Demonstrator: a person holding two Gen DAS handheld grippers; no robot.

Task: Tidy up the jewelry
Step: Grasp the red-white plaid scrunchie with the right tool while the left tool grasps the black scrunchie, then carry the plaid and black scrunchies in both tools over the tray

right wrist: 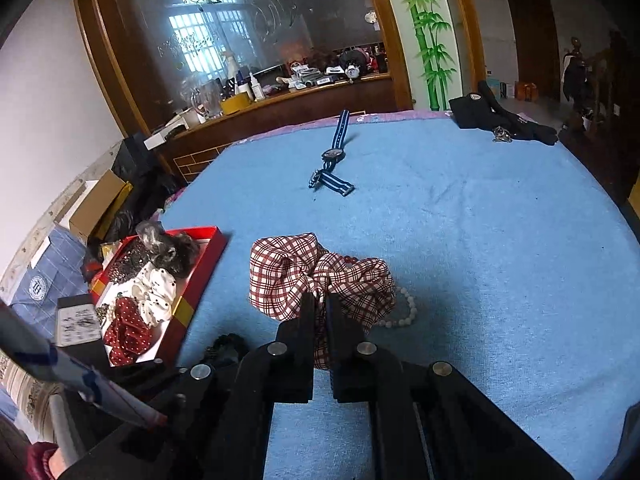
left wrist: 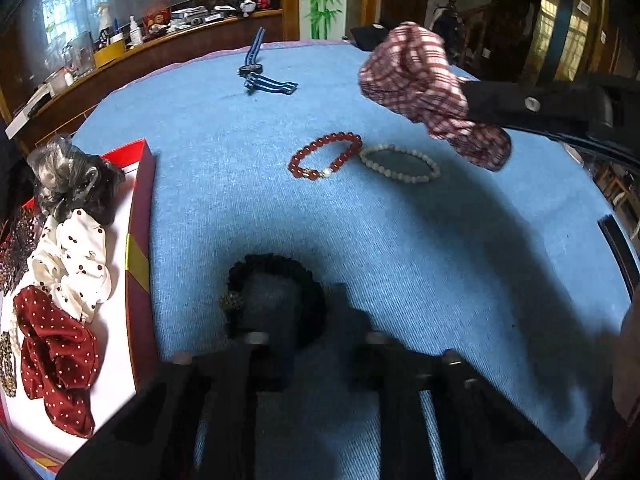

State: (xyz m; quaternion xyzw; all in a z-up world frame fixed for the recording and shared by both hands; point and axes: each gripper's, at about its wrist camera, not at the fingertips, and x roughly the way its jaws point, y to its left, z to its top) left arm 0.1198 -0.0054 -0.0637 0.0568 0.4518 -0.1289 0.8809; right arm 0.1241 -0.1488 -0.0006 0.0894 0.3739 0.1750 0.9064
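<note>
1. A red-and-white plaid scrunchie (right wrist: 320, 276) is being pinched between the closed jaws of the right gripper (right wrist: 319, 308) and is being carried clear of the blue cloth (right wrist: 480, 240); from the left wrist view it is seen hanging in the air above the bracelets.
2. The left gripper (left wrist: 280, 308) is being held low over a black scrunchie (left wrist: 276, 300) lying on the cloth. Its jaws are being kept nearly together, but the view is blurred and dark, so whether the scrunchie is being gripped cannot be told.
3. A red bead bracelet (left wrist: 325, 156) and a white bead bracelet (left wrist: 400, 163) are being left side by side on the cloth, touching or nearly so, near its middle.
4. A watch with a blue striped strap (right wrist: 334, 156) is being left farther back on the cloth, well apart from the bracelets.
5. A red box (left wrist: 142, 208) with a white floor is being used at the left edge of the cloth; a grey scrunchie (left wrist: 72, 180), a white dotted scrunchie (left wrist: 76, 260) and a dark red dotted scrunchie (left wrist: 56, 360) are being kept inside it, in a row and touching one another.
6. A dark garment (right wrist: 500, 114) with a set of keys (right wrist: 502, 135) on it is being left at the far right corner of the cloth.
</note>
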